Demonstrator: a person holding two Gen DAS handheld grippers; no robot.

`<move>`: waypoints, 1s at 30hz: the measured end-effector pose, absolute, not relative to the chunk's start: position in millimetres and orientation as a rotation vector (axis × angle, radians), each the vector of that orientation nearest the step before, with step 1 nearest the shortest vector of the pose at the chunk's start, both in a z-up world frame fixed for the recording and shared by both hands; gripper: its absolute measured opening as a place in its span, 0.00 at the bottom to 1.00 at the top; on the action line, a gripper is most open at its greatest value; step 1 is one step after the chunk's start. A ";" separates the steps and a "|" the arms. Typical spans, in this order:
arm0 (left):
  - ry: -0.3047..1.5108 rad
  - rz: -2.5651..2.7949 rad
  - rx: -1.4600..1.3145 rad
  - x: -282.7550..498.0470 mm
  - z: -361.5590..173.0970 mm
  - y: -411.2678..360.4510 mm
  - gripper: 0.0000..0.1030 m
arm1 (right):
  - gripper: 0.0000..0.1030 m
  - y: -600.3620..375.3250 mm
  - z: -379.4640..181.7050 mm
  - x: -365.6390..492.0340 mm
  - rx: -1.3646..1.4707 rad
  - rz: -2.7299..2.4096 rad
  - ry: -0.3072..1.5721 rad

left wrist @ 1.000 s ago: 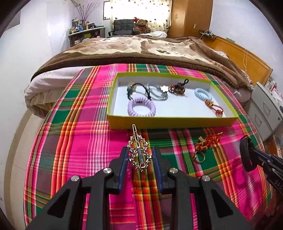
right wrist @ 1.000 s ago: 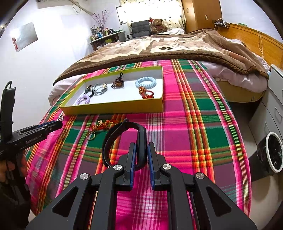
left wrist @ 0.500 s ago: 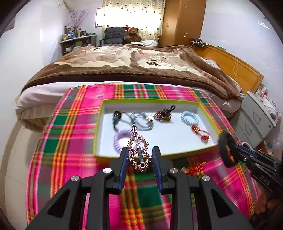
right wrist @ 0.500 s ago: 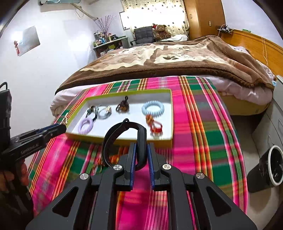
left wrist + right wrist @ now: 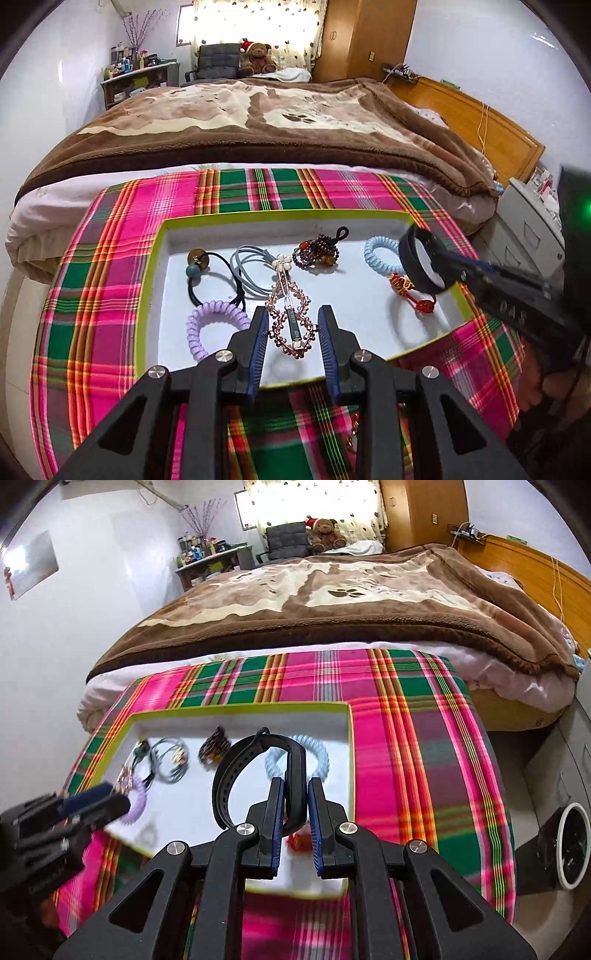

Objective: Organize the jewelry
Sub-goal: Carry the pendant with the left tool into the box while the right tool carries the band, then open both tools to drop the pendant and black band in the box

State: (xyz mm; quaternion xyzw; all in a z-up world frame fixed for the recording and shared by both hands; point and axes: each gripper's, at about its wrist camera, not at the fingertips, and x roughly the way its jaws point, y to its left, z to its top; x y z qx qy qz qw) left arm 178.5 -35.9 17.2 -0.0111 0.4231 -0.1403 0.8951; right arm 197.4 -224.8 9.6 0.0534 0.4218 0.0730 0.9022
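A yellow-green-rimmed tray [image 5: 155, 266] with a white floor lies on a pink, green and red plaid cloth [image 5: 110, 258] spread over the foot of a bed under a brown blanket [image 5: 258, 122]. In the tray lie a lilac coil hair tie [image 5: 199, 325], a black elastic with a teal bead [image 5: 199, 277], grey elastics [image 5: 247, 269], a dark beaded piece [image 5: 317, 253], a pale blue coil tie [image 5: 380, 254] and a red knotted charm [image 5: 410, 291].

The left gripper [image 5: 291, 328] holds a beaded hair clip [image 5: 291, 317] between narrowly set jaws, above the tray's near part. The right gripper [image 5: 295, 808] has its jaws nearly closed on a black strap band [image 5: 255, 771], above the tray's right end.

A second ago both grippers hung over the cloth short of the tray; they have since moved forward over it, grips unchanged.
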 end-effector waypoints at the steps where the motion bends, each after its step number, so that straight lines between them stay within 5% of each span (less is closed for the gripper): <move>1: 0.884 -0.291 -0.024 181.1 14.5 -36.8 0.28 | 0.13 -224.5 8.2 202.3 0.106 0.149 0.878; 30: 0.963 -0.288 -0.036 197.7 -16.4 -43.9 0.28 | 0.14 -198.2 -15.2 241.2 0.005 0.158 0.951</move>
